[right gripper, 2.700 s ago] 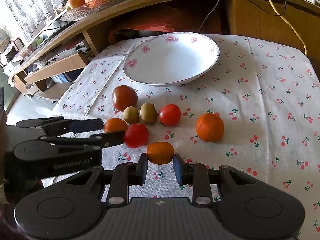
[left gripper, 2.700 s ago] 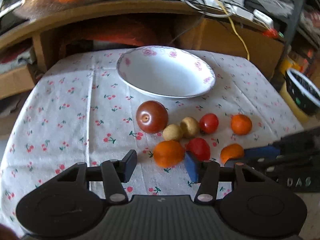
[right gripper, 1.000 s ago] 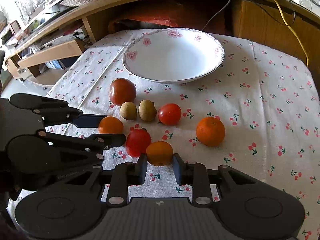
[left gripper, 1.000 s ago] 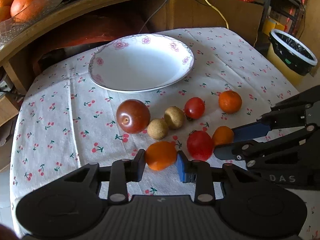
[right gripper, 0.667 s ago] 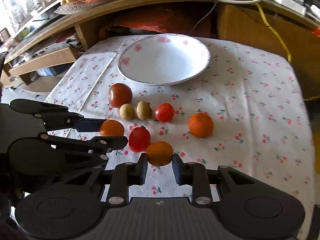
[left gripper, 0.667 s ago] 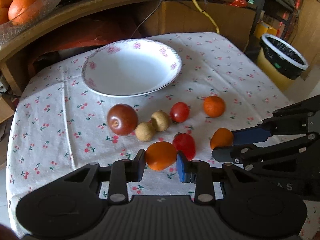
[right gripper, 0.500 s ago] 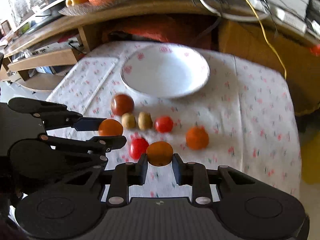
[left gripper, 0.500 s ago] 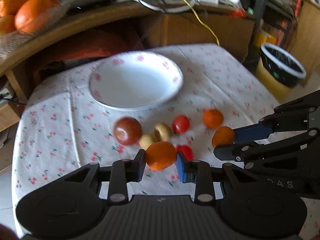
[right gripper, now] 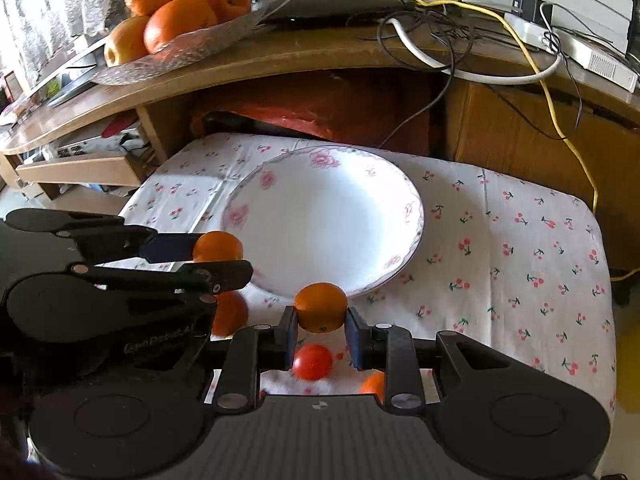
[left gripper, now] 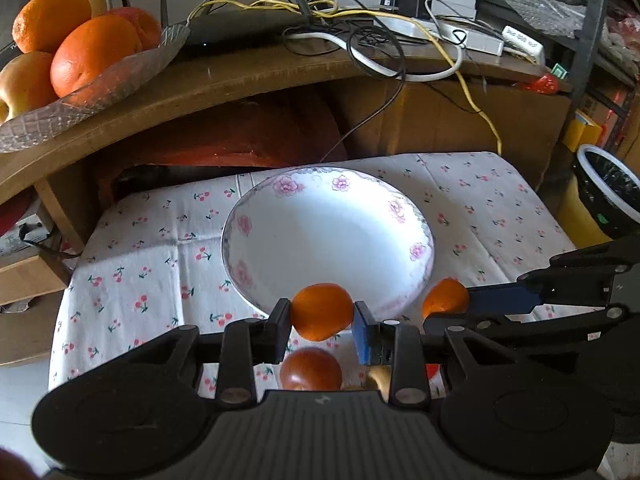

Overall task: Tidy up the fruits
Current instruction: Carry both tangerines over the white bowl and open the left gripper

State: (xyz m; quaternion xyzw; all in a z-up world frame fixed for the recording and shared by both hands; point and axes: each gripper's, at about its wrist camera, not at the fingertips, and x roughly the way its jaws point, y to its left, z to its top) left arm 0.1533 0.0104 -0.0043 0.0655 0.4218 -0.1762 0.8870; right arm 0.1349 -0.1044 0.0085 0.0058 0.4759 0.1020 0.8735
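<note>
My left gripper (left gripper: 322, 320) is shut on a small orange fruit (left gripper: 322, 311), held in the air at the near rim of the white flowered bowl (left gripper: 416, 250). My right gripper (right gripper: 321, 322) is shut on a second small orange fruit (right gripper: 321, 307), also raised just short of the bowl (right gripper: 404, 236). Each gripper shows in the other's view with its fruit: the right one (left gripper: 445, 298) and the left one (right gripper: 218, 246). Below them on the cherry-print cloth lie a dark red tomato (left gripper: 311, 368), a red tomato (right gripper: 312, 361) and an orange (right gripper: 374, 386), partly hidden.
A wooden shelf (left gripper: 224, 80) overhangs the far side of the table, carrying a glass dish of large oranges (left gripper: 88, 52) and tangled cables (left gripper: 380, 48). A lined bin (left gripper: 612, 200) stands to the right of the table.
Both grippers closed on their orange fruits, lifted them off the cloth and carried them forward to the bowl's near rim. The other fruits stayed on the cloth.
</note>
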